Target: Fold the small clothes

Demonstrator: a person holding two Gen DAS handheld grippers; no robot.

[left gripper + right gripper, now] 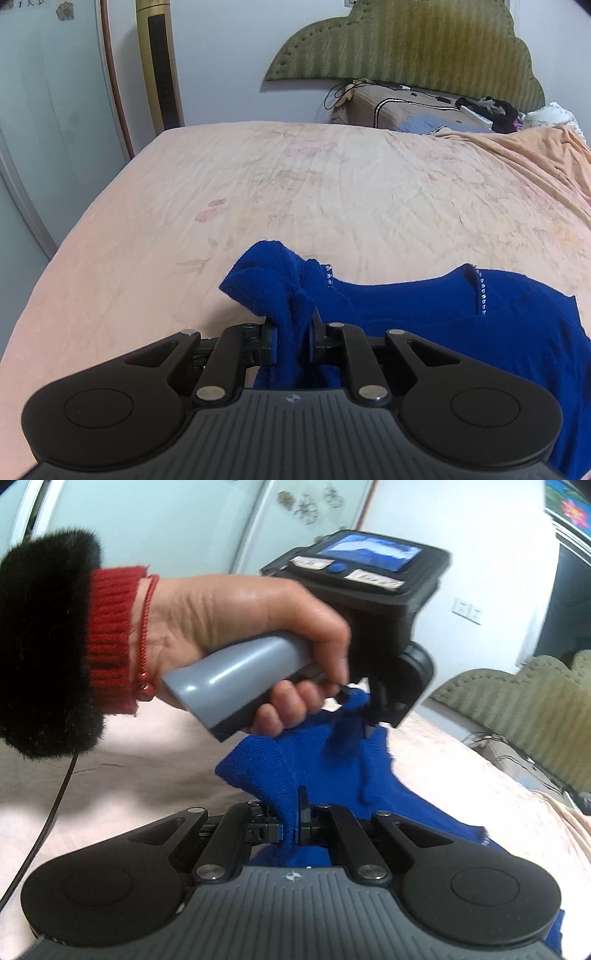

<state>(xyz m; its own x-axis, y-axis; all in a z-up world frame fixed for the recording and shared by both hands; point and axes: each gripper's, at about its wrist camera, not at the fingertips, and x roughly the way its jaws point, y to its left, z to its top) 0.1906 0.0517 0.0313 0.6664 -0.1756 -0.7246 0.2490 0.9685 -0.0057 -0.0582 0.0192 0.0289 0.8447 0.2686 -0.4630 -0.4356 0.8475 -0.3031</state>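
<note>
On the bed (pixel 332 192), over a creased peach sheet, a blue knit garment (pixel 461 317) with ribbed texture and a row of small studs lies partly lifted. The left hand-held gripper (pixel 291 339) is clamped on a bunched fold of it; the right hand-held gripper (pixel 291 819) pinches another edge. A hand (pixel 240 616) grips a smooth grey handle

A peach bedsheet (pixel 332 192) covers the bed. At twelve o'clock stands a green quilted headboard (pixel 406 40), with a brown pillow (pixel 399 107) and black cables (pixel 340 94) below it. At eleven o'clock rises a gold tower fan (pixel 159 62).
</note>
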